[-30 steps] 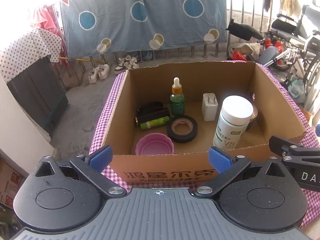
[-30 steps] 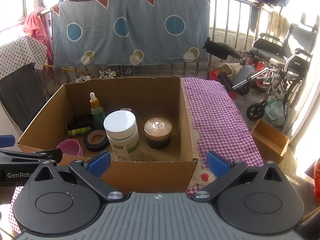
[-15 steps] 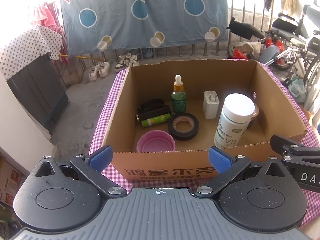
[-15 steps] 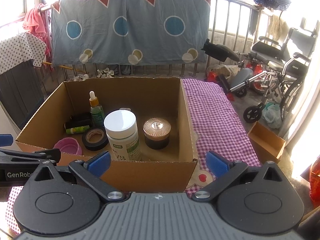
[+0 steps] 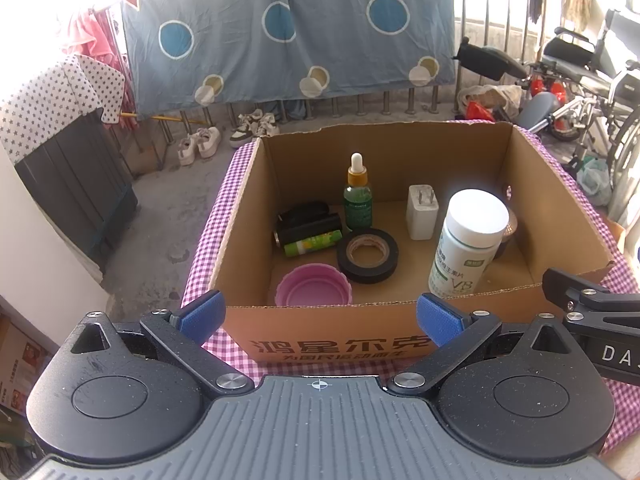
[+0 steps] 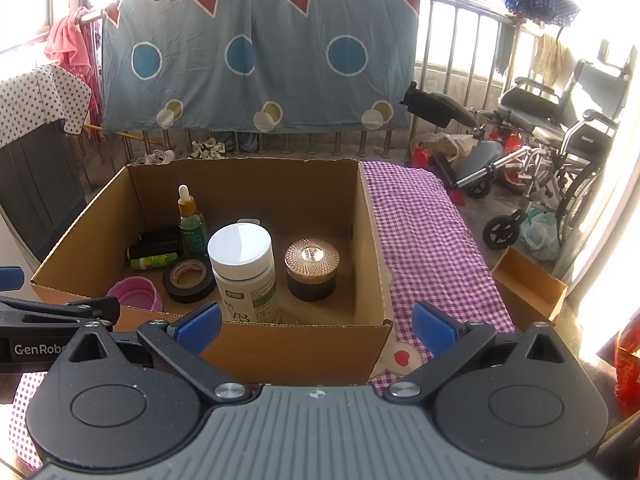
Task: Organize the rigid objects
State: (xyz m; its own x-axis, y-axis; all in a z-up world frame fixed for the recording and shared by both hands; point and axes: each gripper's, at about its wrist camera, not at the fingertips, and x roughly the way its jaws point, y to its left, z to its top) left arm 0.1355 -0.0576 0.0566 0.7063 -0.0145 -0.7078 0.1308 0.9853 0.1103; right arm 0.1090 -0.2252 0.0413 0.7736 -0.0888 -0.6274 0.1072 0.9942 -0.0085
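Note:
An open cardboard box stands on a purple checked cloth. Inside are a white-capped pill bottle, a black tape roll, a pink lid, a green dropper bottle, a white charger, a black tube with a green one, and a dark jar with a copper lid. My left gripper is open and empty before the box's front wall. My right gripper is open and empty at its front right corner.
A balcony railing with a blue sheet hangs behind. A wheelchair and scooter stand at the right. A small cardboard tray lies on the floor right of the table. Shoes lie on the floor at the left.
Both grippers have drawn back slightly from the box, which now sits a little farther in view. Nothing in the box has moved.

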